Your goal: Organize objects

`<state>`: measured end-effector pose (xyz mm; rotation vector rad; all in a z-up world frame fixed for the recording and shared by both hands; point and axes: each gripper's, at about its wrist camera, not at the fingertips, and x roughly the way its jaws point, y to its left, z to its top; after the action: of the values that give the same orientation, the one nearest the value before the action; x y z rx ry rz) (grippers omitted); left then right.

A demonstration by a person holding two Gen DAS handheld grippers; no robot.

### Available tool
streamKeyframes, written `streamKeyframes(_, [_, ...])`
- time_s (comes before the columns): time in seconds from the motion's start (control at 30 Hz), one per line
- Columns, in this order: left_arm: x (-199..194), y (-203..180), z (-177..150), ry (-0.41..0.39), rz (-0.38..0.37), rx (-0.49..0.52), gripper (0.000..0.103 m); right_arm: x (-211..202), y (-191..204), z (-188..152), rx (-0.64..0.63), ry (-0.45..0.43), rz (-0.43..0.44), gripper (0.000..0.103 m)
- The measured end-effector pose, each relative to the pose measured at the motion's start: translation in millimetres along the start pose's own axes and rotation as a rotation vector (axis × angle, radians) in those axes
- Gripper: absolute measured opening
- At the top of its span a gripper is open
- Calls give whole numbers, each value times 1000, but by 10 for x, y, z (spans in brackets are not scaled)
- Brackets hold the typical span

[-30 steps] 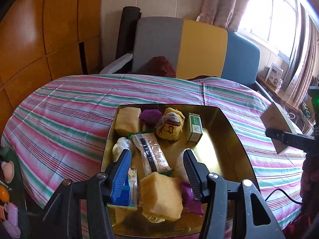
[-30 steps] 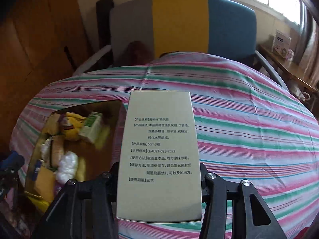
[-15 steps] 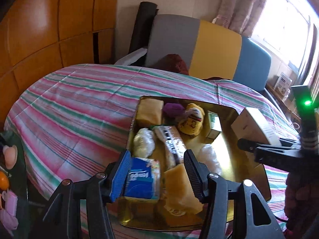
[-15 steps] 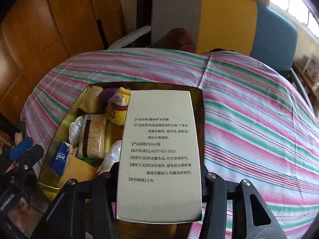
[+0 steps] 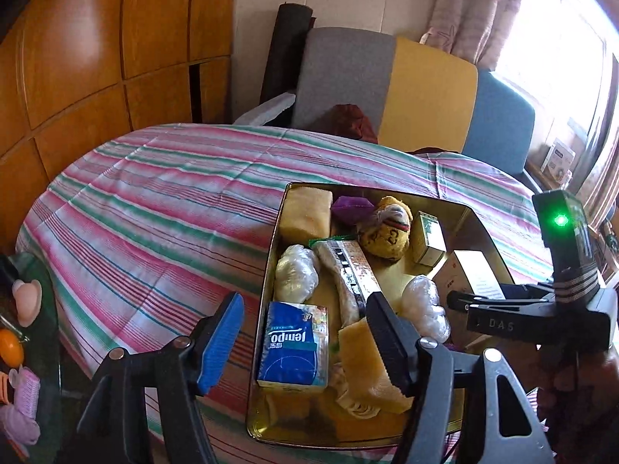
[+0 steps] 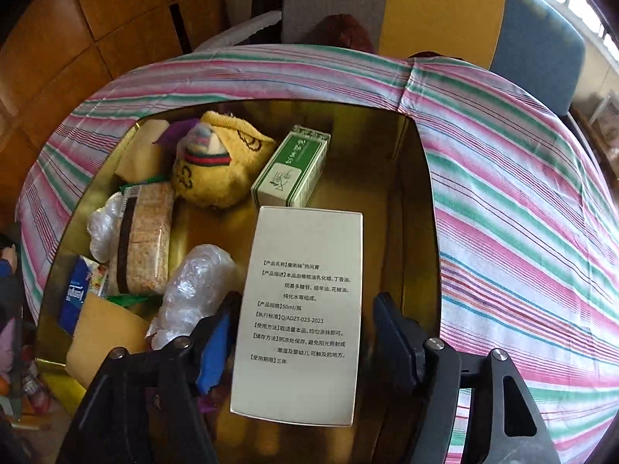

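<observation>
A gold tray [image 5: 271,259] [image 6: 387,178] sits on the striped table and holds several items. Among them are a yellow plush toy [image 6: 216,170], a green box [image 6: 294,170], a biscuit pack [image 6: 143,239] and yellow sponges [image 5: 305,208]. My left gripper [image 5: 305,344] is over the tray's near left corner, jaws opening. A blue tissue pack [image 5: 294,348] lies between its fingers, and neither pad touches it. My right gripper [image 6: 303,338] is over the tray's right side, jaws opening. A beige printed box [image 6: 301,309] [image 5: 472,274] lies between its pads with gaps on both sides.
A striped cloth [image 5: 162,212] covers the round table. Behind it stands a grey, yellow and blue chair [image 5: 410,92], with wooden wall panels [image 5: 96,58] on the left. Small pink and orange toys [image 5: 23,309] lie on a low surface at the near left edge.
The right gripper carried the beige box leftward and down over the tray, and its pads have parted from it. The left jaws widened away from the tissue pack, which now lies in the tray.
</observation>
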<state>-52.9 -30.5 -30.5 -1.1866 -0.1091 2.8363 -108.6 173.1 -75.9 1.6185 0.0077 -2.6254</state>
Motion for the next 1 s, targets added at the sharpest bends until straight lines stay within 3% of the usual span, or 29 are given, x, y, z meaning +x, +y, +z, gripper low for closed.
streamKeyframes(0.47, [-283,-178,47,-97,68,36,67,-511,-17,-262,45,-179,11,76])
streamKeyframes(0.6, [-360,-253,29,-90,107,41,75,-771,-15,-437,64,-247,8,78])
streamKeyframes(0.83, [-431,-275,-27,-57,81,22,75,-1136,35,-764,95,-366,-42,87])
streamKeyframes(1.0, [-464,-290,-85,-49,50,17,75,-1084,91,-813,97,-360,-52,88])
